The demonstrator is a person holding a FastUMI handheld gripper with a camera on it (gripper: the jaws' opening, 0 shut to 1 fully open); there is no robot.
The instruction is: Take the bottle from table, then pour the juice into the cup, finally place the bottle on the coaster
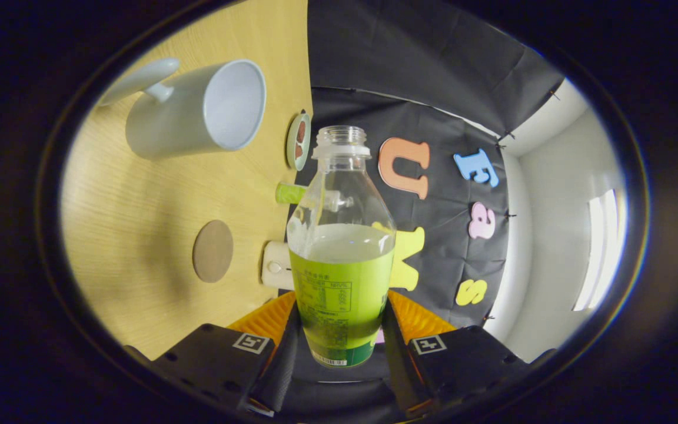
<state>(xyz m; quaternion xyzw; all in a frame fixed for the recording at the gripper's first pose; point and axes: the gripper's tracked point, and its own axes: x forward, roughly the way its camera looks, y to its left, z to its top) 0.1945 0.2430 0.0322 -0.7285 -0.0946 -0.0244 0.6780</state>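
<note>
Clamped tight between both orange fingers (268, 318) of the claw (339, 330) is the bottle (342, 253), cap off, about half full of green juice, lifted off the desk (139, 235). White cup (198, 109) is up around 10 o'clock from the bottle, and the round brown coaster (213, 251) sits at about 9 o'clock, apart from the cup.

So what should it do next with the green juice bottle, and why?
Probably swing the clear plastic bottle of green juice sideways until its uncapped mouth sits over the white ceramic mug, then tip further. The gripper fingers clamp the bottle on both sides, juice still fills its lower half, and the mug looks empty.
</note>
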